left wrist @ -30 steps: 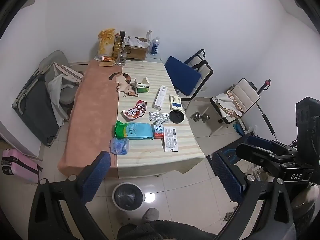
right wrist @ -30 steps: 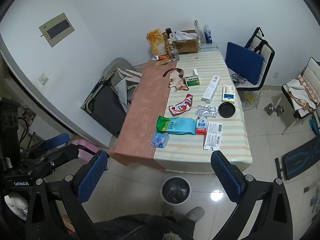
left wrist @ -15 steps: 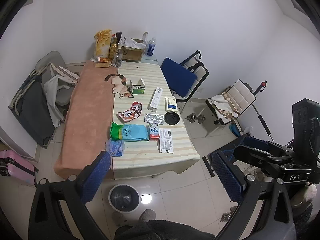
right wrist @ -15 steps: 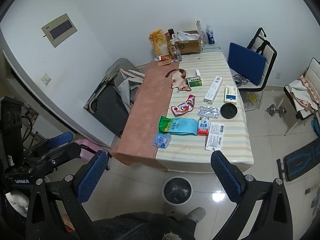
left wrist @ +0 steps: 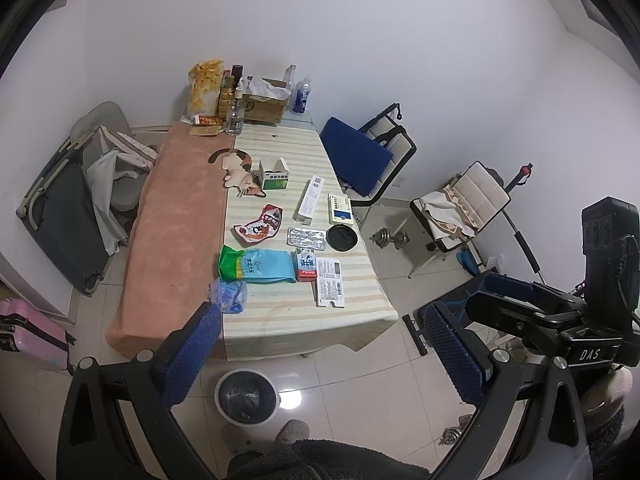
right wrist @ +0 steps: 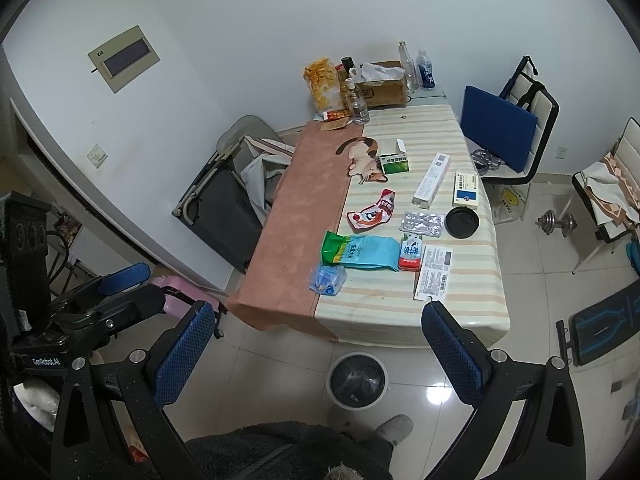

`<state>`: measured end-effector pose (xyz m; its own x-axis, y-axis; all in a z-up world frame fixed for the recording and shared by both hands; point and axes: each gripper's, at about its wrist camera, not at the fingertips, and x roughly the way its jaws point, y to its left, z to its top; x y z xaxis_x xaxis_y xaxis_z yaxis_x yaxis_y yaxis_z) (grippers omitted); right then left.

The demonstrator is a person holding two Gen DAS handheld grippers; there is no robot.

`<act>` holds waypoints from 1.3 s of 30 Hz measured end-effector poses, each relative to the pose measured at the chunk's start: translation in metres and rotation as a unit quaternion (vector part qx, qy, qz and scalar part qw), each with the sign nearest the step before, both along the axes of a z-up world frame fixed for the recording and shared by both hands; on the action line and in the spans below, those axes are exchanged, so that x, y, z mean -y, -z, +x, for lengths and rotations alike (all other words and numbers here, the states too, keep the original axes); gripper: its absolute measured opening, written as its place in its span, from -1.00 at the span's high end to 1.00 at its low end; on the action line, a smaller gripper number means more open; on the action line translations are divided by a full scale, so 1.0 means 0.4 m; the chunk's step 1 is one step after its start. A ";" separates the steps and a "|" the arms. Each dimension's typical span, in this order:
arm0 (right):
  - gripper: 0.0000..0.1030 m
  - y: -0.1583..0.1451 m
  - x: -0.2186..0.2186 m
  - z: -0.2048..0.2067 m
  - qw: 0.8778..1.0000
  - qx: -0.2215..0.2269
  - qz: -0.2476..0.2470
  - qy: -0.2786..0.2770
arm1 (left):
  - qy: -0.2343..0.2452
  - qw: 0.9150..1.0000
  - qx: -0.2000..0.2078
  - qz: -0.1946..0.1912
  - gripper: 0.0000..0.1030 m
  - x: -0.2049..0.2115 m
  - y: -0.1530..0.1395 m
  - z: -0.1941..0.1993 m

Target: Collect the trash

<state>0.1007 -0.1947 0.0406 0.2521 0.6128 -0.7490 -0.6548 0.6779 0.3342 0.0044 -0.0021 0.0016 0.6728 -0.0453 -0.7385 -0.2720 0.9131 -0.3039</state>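
Left wrist view, bin [left wrist: 245, 396] below table [left wrist: 304, 332] edge, jaws apart

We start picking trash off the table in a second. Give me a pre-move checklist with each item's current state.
1. Left tongs open and holding nothing: ok.
2. Right tongs open and holding nothing: ok.
3. Trash bin in place on the floor at the near end of the table, mouth uncovered, dark liner inside: ok.
4. Nearest trash exposed: the crumpled blue wrapper sits by the near edge with nothing on top of it: ok.
5. Tongs positioned over a target: not ok, both are held short of the table, above the floor.
6. Which boxes and packets are really empty: cannot tell.
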 end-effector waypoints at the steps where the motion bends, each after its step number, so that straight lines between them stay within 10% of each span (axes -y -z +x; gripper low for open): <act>1: -1.00 -0.001 0.000 -0.001 1.000 0.000 0.000 0.000 | 0.000 1.000 0.000 0.000 -1.00 0.000 0.000 0.000; 39: -1.00 -0.008 0.003 -0.009 1.000 0.003 0.004 -0.001 | 0.004 1.000 0.004 0.001 -1.00 0.019 -0.013 0.015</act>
<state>0.0973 -0.1959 0.0437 0.2545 0.6199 -0.7422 -0.6585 0.6732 0.3365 0.0106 -0.0098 0.0068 0.6781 -0.0491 -0.7333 -0.2632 0.9153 -0.3048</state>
